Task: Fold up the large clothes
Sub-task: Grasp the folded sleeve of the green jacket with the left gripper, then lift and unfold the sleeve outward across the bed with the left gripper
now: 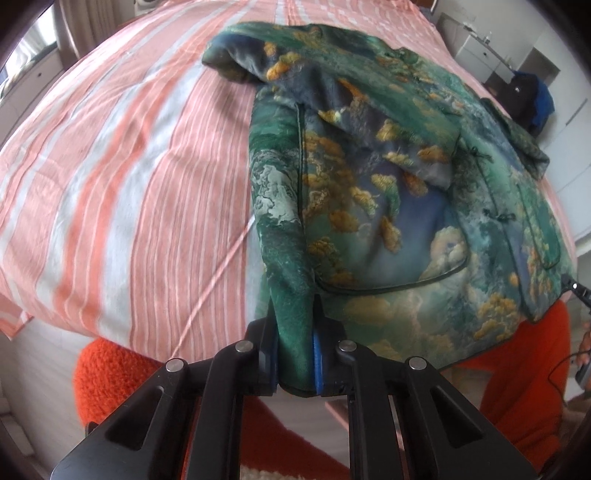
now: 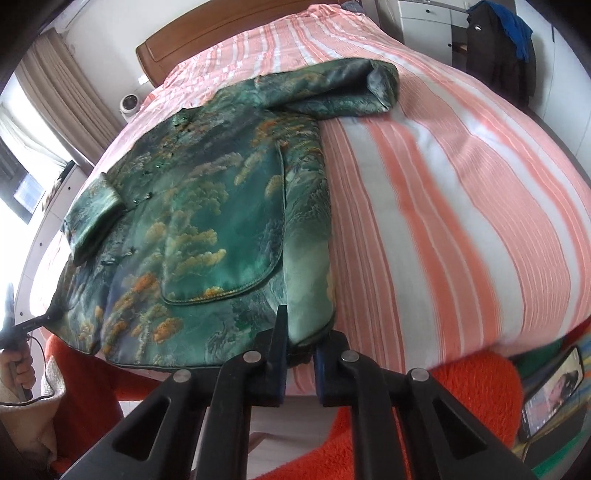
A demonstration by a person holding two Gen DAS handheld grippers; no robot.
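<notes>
1. A green jacket [image 1: 388, 192] printed with gold trees and pale clouds lies flat on a bed [image 1: 122, 173], its hem at the near edge and its collar toward the far end

2. The bed wears a cover of pink and white stripes; the jacket sits near its middle, with bare stripes to either side

3. The left gripper [image 1: 295, 354] is clenched on the jacket's near left hem corner: green cloth is pinched between its blue pads and bunches up out of the jaws

4. The right gripper [image 2: 300, 354] has its jaws closed on the near right hem corner, the dark piped edge caught between them

5. In the right wrist view the left gripper's tip shows at the far left, touching the other hem corner, with a hand [image 2: 18, 369] gripping its handle

6. One sleeve [image 1: 236, 59] is folded back on itself at the far left of the jacket; the other sleeve [image 2: 92, 214] lies across the chest on the left of the right wrist view

7. A curved patch pocket [image 2: 221, 229] sits on the front panel, above the right gripper

8. Orange fuzzy cloth [image 2: 476, 398] shows below the bed's near edge

9. A phone [image 2: 550, 398] with a lit screen rests at the near right, beside the orange cloth

10. A wooden headboard [image 2: 221, 33] stands at the bed's far end, and dark clothes [image 2: 498, 48] hang at the far right
</notes>
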